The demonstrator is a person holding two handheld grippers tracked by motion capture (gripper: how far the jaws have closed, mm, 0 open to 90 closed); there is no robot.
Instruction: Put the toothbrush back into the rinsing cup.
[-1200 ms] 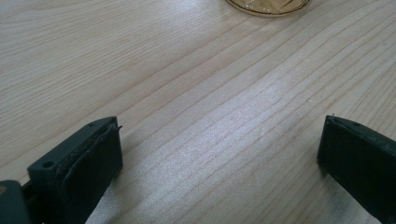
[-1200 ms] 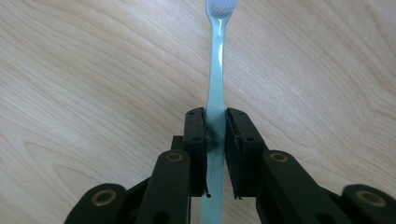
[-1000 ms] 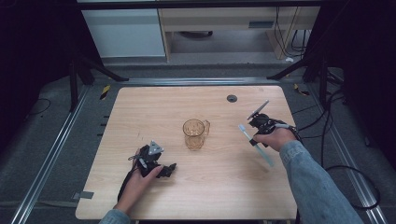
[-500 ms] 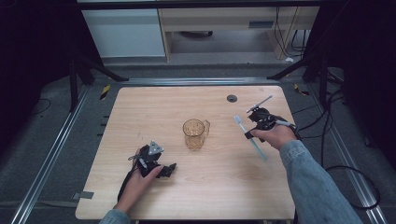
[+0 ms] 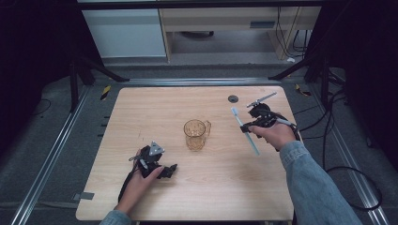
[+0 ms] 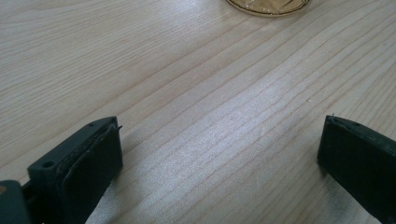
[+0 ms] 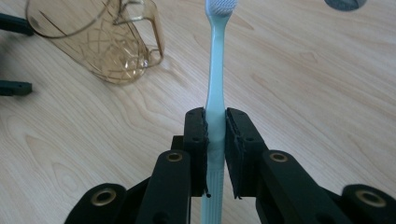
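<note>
A: Largest first?

B: Pale wooden table [image 5: 197,197], rounded corners, dark floor and metal rails around it. Beyond the far edge, a white cabinet [image 5: 124,30] and an open shelf unit [image 5: 220,28].

A: On the table?

B: Near the middle, an amber see-through cup [image 5: 196,134] with a handle, upright, mouth open. Nothing leaning on it. Seen close in the right gripper view [image 7: 93,42], cut pattern on the wall.

A: Then the hands?

B: Left gripper [image 5: 165,171] low on the near-left part of the table, held in a hand, grey three-cornered plate on top. In the left gripper view, jaws spread wide, bare wood between them, gripping nothing; the cup's base just visible at the top edge.

A: And the right?

B: Right gripper [image 5: 245,127] at the right side of the table, raised in the other hand, denim sleeve [image 5: 314,187] behind. Jaws closed tight on a pale blue toothbrush [image 7: 215,93], clamped on the handle, bristle head pointing away. From above, the toothbrush [image 5: 244,130] slants, head toward the far side, right of the cup and clear of it.

A: Anything smaller?

B: Small dark round disc [image 5: 233,98] on the wood near the far edge, past the brush head. Open wood between brush and cup.
</note>
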